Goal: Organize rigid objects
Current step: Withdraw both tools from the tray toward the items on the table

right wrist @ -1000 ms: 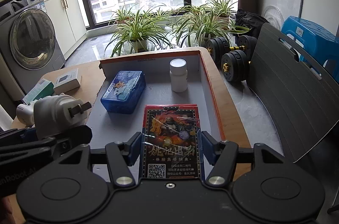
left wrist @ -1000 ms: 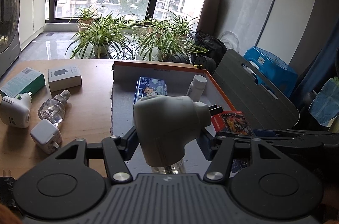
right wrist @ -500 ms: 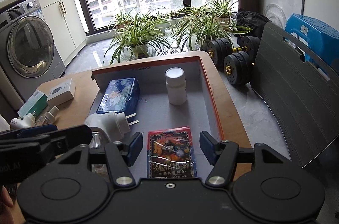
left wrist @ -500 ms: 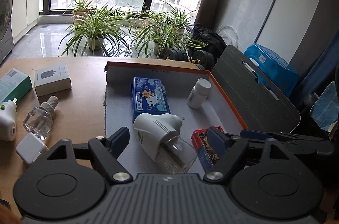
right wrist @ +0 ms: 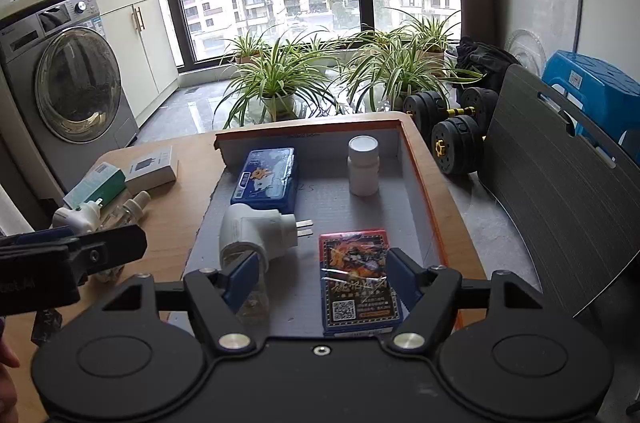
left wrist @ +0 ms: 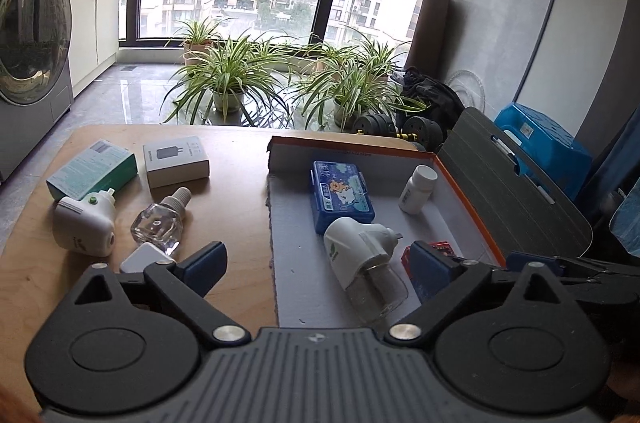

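A white plug-in vaporizer (left wrist: 360,251) with a clear bottle lies on its side in the grey-lined cardboard box (left wrist: 468,207). My left gripper (left wrist: 320,265) hovers over it, jaws opening wide, the pads clear of it. Beside it, a red and blue card pack (right wrist: 356,279) lies flat on the box floor (right wrist: 424,191). My right gripper (right wrist: 323,275) straddles the pack with its jaws opening and the pads not pressing it. The vaporizer (right wrist: 256,231) rests just left of the pack.
The box also holds a blue case (left wrist: 342,197) and a white pill bottle (left wrist: 416,189). On the wooden table to the left lie a second vaporizer (left wrist: 86,223), a clear refill bottle (left wrist: 160,223), a white charger cube (left wrist: 142,261), a grey carton (left wrist: 176,161) and a green carton (left wrist: 92,169).
The left gripper let go of the vaporizer, which now lies in the box. The right gripper released the card pack. Both grippers opened and drew back and up.
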{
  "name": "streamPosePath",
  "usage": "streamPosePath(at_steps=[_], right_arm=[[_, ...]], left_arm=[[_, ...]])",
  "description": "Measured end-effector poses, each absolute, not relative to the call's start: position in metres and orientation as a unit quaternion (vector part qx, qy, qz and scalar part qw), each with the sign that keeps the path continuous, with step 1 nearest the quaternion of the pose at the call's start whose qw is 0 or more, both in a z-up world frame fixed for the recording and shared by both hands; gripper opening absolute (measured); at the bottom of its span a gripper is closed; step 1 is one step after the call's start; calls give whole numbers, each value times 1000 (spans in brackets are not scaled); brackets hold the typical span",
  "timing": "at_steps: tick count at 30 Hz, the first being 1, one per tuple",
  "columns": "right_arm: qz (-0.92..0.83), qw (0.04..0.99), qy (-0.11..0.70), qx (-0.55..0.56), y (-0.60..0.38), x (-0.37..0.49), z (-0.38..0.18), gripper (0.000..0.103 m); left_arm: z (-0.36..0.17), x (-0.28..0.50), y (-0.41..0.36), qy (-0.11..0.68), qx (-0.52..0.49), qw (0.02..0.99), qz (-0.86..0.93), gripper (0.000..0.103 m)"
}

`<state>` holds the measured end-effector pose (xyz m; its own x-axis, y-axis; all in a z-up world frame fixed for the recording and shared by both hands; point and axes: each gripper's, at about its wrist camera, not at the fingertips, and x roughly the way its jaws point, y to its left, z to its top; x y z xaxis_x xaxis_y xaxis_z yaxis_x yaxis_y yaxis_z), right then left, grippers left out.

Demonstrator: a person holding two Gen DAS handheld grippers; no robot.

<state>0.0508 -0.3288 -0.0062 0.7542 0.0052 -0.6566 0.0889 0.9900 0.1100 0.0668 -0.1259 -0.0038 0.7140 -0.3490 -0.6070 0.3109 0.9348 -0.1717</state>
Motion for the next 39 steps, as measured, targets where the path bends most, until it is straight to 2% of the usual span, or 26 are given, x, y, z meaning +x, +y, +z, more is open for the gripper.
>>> streamPosePath(at_steps=[22,39], right_arm=[[75,924,374,29,-226,33,-15,87],[156,904,397,18,-171,37,-33,87]], left_arm=[[-11,26,5,339,-77,937,-48,103],[-21,39,59,350,-103,931,11,103]])
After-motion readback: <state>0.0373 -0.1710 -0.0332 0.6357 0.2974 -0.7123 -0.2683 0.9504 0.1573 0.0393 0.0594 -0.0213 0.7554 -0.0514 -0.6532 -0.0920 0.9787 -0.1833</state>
